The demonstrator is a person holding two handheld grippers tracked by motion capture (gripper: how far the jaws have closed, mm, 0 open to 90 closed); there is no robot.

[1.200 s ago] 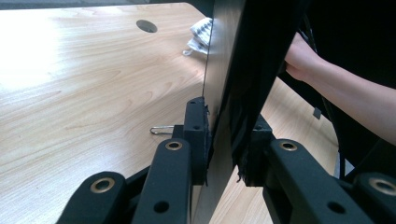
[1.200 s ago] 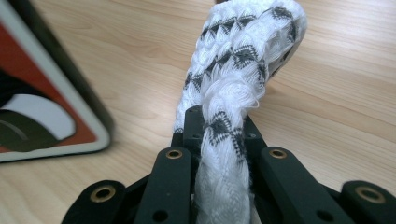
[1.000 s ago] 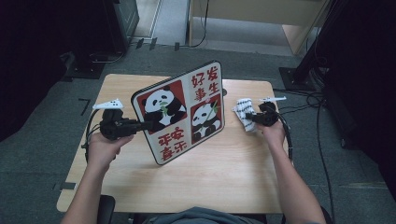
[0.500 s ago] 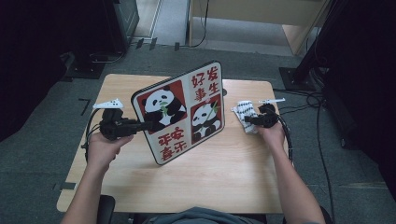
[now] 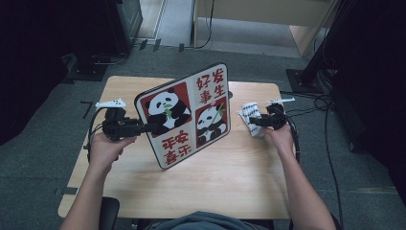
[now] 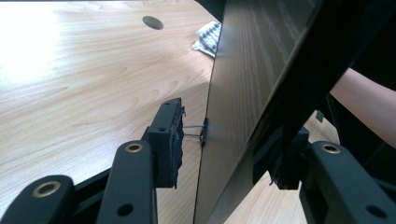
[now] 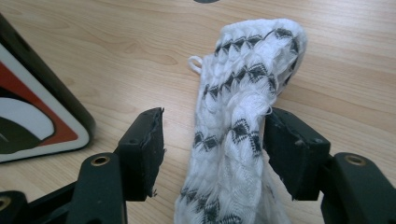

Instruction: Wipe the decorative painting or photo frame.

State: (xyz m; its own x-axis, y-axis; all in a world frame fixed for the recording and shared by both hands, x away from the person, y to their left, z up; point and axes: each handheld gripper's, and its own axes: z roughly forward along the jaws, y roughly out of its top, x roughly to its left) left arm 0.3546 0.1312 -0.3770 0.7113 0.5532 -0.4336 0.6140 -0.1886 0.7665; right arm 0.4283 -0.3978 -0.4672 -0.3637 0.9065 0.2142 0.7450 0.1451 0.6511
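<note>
A panda board (image 5: 189,112) with red Chinese characters stands tilted on its lower edge on the wooden table (image 5: 230,177). My left gripper (image 5: 152,127) is at its left edge. In the left gripper view the board's dark edge (image 6: 252,79) sits between the jaws of my left gripper (image 6: 224,147), which have just been opening; the left pad (image 6: 170,135) is clear of it. My right gripper (image 5: 253,120) straddles a white cloth with a black pattern (image 7: 243,93). Its jaws (image 7: 215,147) have just been opening and stand wide, with the cloth loose between them.
The cloth (image 5: 249,115) lies near the table's right edge, just right of the board's lower corner (image 7: 32,107). A round cable hole (image 6: 152,22) is in the tabletop at the far side. Dark floor with cables surrounds the table.
Board, cloth and both hands stay where they were. The right gripper's jaws look slightly wider around the cloth.
</note>
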